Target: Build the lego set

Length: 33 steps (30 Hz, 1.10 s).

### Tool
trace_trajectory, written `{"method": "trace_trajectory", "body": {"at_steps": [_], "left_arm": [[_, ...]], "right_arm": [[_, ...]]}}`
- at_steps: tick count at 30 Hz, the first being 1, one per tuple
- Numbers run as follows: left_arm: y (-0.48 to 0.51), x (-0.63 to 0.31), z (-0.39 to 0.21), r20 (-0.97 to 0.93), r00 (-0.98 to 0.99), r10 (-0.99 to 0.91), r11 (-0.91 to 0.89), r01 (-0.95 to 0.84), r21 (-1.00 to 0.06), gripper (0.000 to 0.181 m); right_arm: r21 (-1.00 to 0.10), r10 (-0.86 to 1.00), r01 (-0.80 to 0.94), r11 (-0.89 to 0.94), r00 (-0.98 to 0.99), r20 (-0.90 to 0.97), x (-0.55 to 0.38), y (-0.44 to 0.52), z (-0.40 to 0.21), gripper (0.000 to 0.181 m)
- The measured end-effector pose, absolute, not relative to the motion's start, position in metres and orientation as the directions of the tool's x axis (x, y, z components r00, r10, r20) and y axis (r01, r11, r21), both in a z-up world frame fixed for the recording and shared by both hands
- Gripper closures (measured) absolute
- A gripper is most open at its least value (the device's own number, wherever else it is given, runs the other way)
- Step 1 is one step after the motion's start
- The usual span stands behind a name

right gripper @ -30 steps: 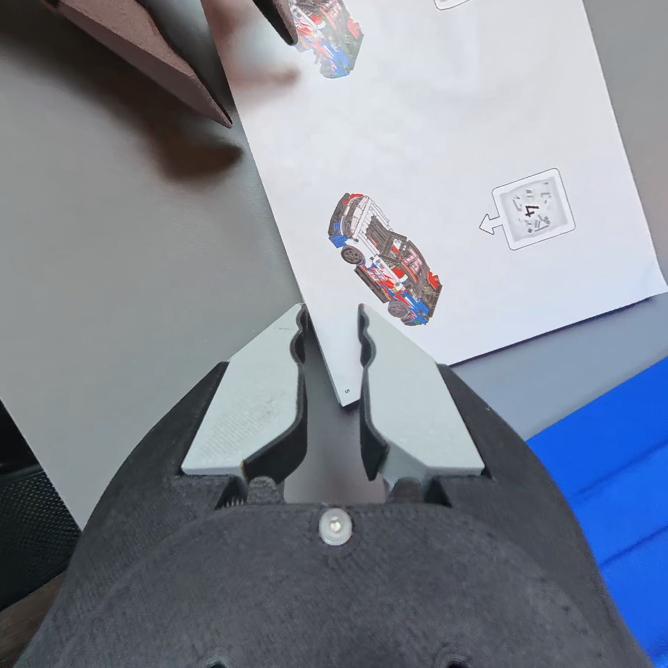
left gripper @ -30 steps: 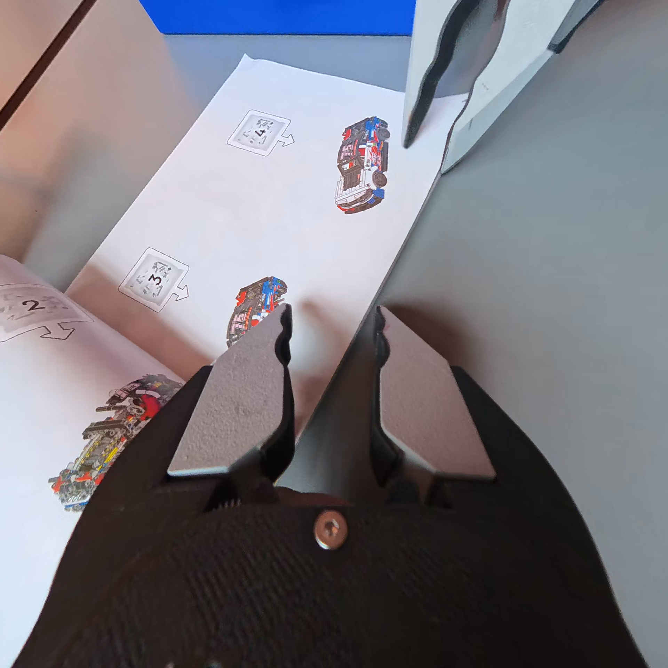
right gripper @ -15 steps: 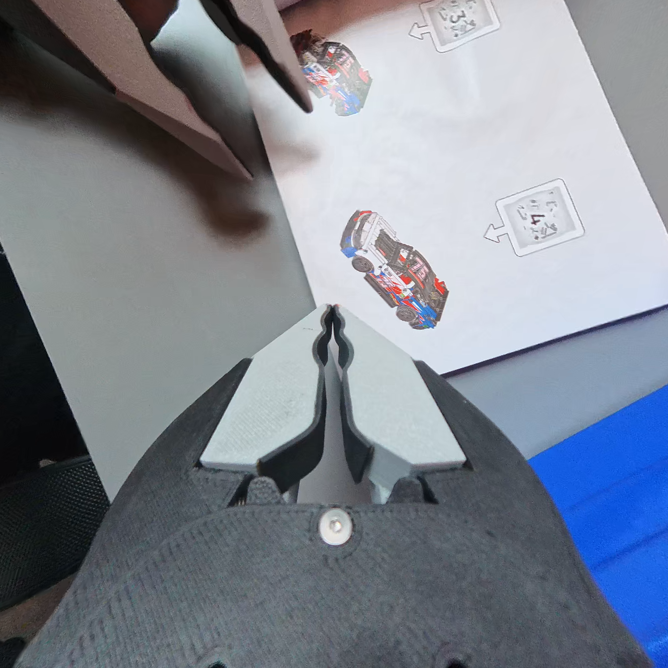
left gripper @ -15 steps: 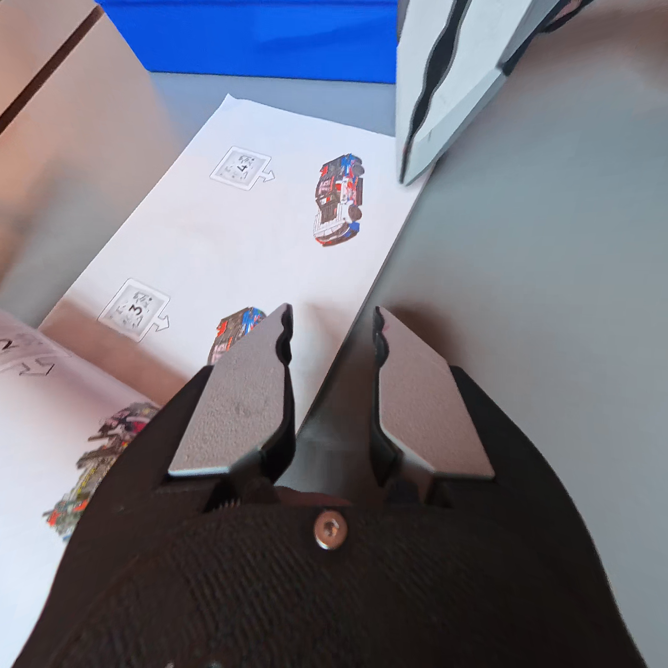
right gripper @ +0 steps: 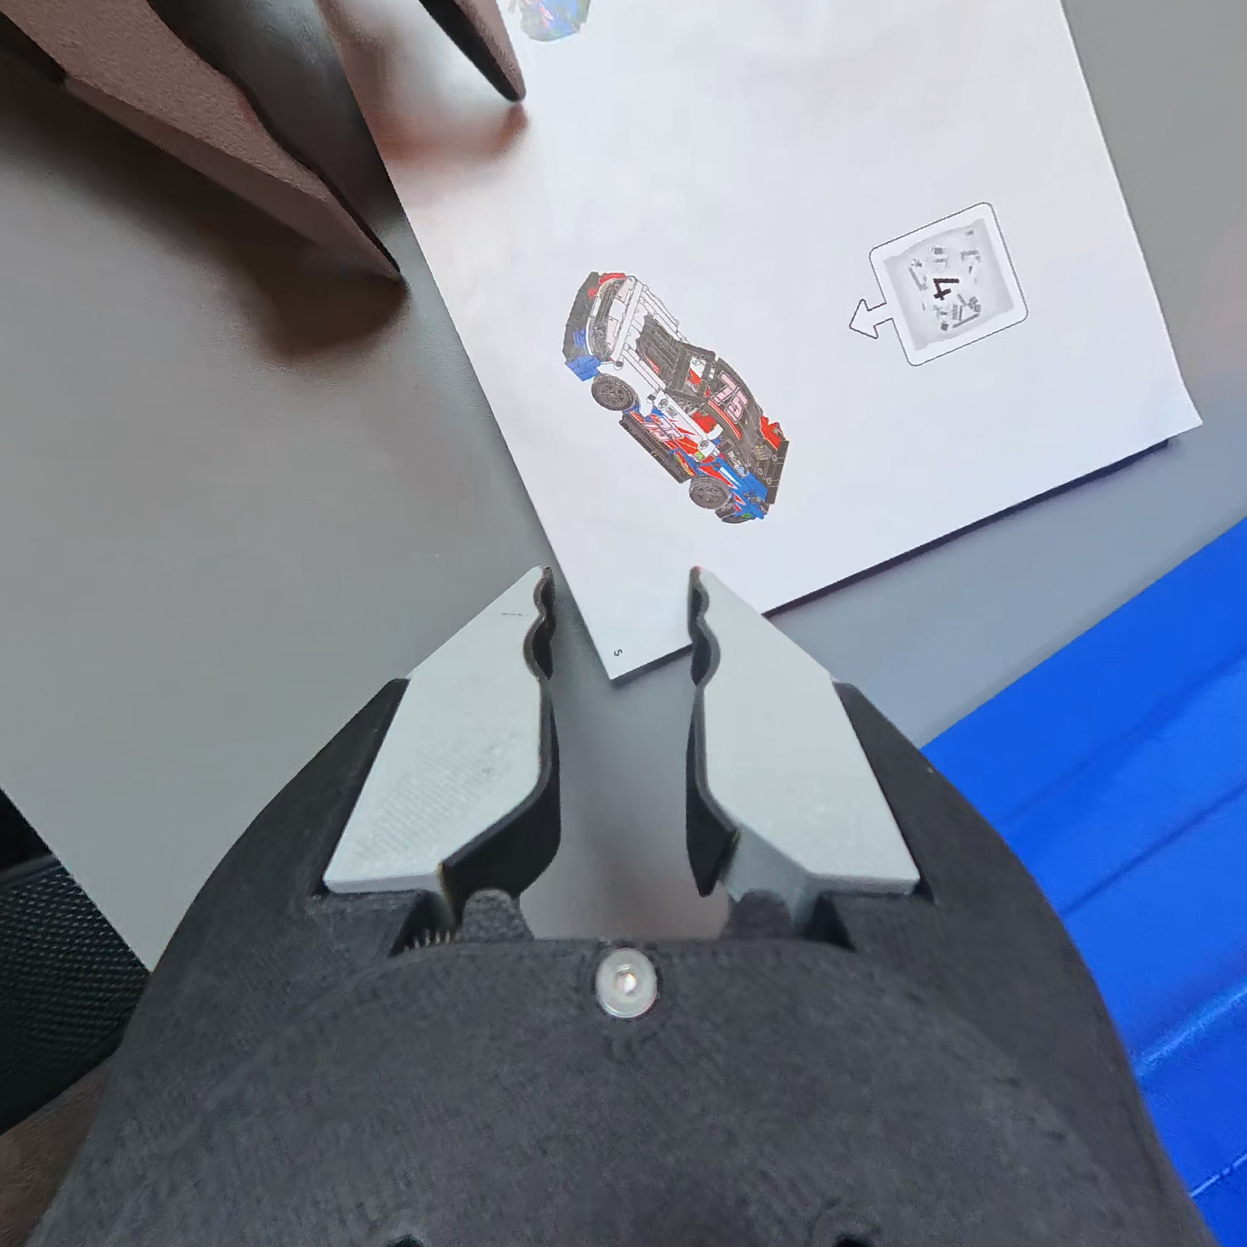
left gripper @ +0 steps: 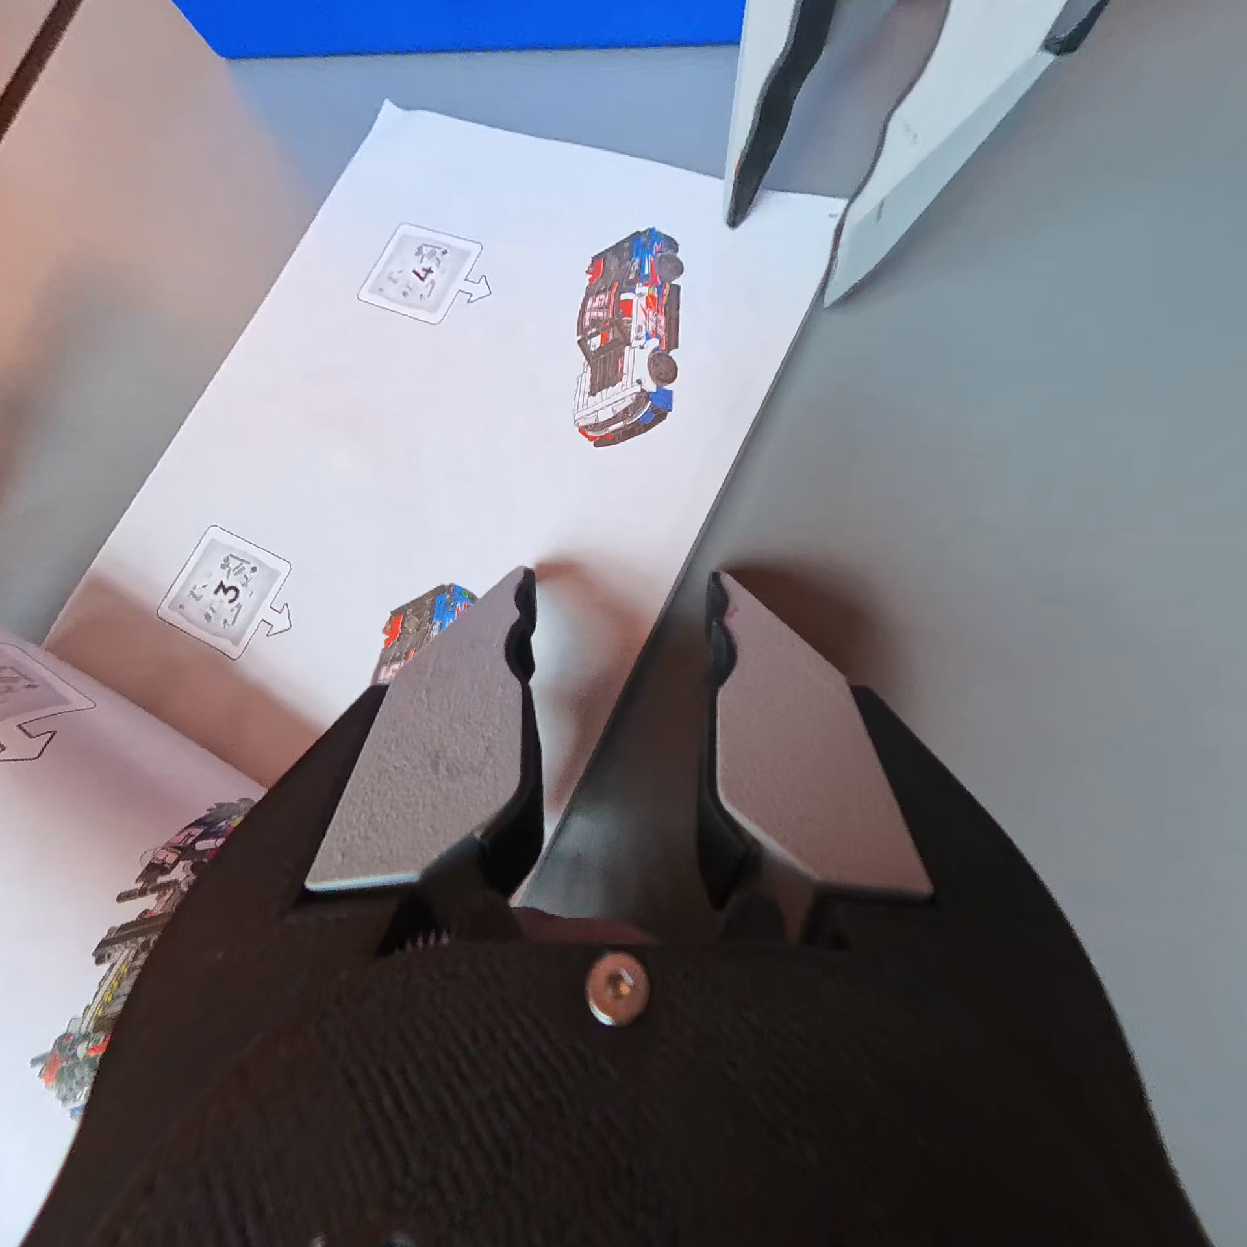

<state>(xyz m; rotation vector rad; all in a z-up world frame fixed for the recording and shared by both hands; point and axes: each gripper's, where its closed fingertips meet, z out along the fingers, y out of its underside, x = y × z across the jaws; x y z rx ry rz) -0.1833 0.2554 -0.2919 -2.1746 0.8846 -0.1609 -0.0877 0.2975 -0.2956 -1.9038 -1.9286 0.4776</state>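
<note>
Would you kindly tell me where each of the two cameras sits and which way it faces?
Left wrist view: rides the left claw, open, looking along the instruction booklet's edge toward the right claw.
Right wrist view: rides the right claw, open, its fingers either side of the booklet's corner, facing the left claw.
Shared: the printed race car, grey table, blue surface.

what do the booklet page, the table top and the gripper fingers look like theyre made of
Instruction booklet page: thin white paper, matte to faintly glossy, colour-printed; its edge looks sheet-thin.
Table top: smooth grey surface with soft reflections, likely laminate or coated board; unclear.
Right hand-held gripper fingers: grey, finely ridged faces, probably 3D-printed plastic, with dark wavy inner pads, perhaps rubber.
</note>
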Motion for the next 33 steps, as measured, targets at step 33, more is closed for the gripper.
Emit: {"method": "trace_trajectory", "body": {"at_steps": [33], "left_arm": [[0.253, -0.199, -0.290, -0.157, 0.773, -0.615, -0.481, -0.525, -0.702, 0.132]], "right_arm": [[-0.479, 0.996, 0.875, 0.071, -0.035, 0.083, -0.097, 0.302, -0.298, 0.134]]}}
